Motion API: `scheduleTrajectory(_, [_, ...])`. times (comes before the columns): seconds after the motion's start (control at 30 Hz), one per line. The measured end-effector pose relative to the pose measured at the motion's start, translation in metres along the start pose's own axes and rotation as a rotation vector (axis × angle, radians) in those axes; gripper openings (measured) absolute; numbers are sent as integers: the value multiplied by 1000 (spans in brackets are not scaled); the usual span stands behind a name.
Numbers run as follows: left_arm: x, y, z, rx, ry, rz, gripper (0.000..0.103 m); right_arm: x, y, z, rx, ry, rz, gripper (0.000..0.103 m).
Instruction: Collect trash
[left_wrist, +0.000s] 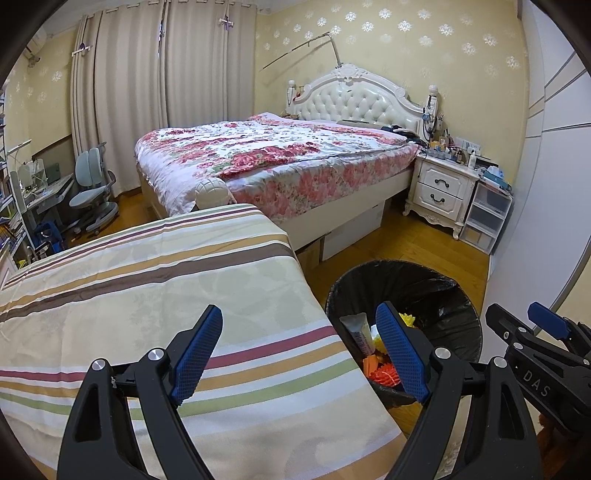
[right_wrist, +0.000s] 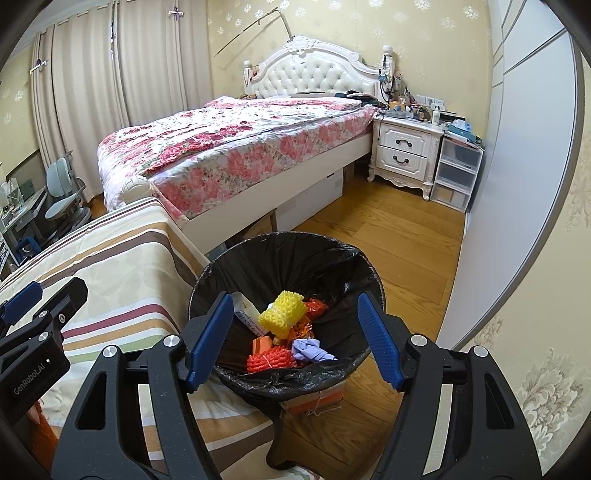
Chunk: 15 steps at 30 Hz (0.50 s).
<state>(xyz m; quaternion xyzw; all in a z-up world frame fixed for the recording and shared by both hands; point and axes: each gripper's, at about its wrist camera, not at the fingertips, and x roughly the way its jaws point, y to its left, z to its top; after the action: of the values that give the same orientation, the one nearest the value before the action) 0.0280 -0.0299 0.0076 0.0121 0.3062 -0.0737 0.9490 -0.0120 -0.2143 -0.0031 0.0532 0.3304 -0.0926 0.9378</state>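
A black-lined trash bin (right_wrist: 332, 266) stands on the wood floor beside a striped-cloth surface (left_wrist: 155, 295). Inside it lie a yellow foam net (right_wrist: 282, 314), a red foam net (right_wrist: 269, 360), a crumpled lilac piece (right_wrist: 310, 349), an orange piece (right_wrist: 263, 345) and a white tube (right_wrist: 245, 314). My right gripper (right_wrist: 293, 339) is open and empty, just above the bin's near rim. My left gripper (left_wrist: 299, 354) is open and empty, over the cloth's right edge, with the bin (left_wrist: 436, 291) behind its right finger. The right gripper also shows in the left wrist view (left_wrist: 517, 325).
A bed with a floral quilt (left_wrist: 266, 158) fills the middle of the room. A white nightstand (left_wrist: 439, 188) and plastic drawers (left_wrist: 484, 218) stand by a white wardrobe (left_wrist: 546, 184) on the right. A desk and chair (left_wrist: 88, 192) sit at the far left.
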Motion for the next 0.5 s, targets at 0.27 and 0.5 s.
scheduleTrajectory(0.27, [-1,0,-1,-1,-1,0,82,0,0,0,0,0,0,68])
scheduleTrajectory(0.5, [-1,0,-1,-1,-1,0,83,0,0,-1,-1,-1,0,68])
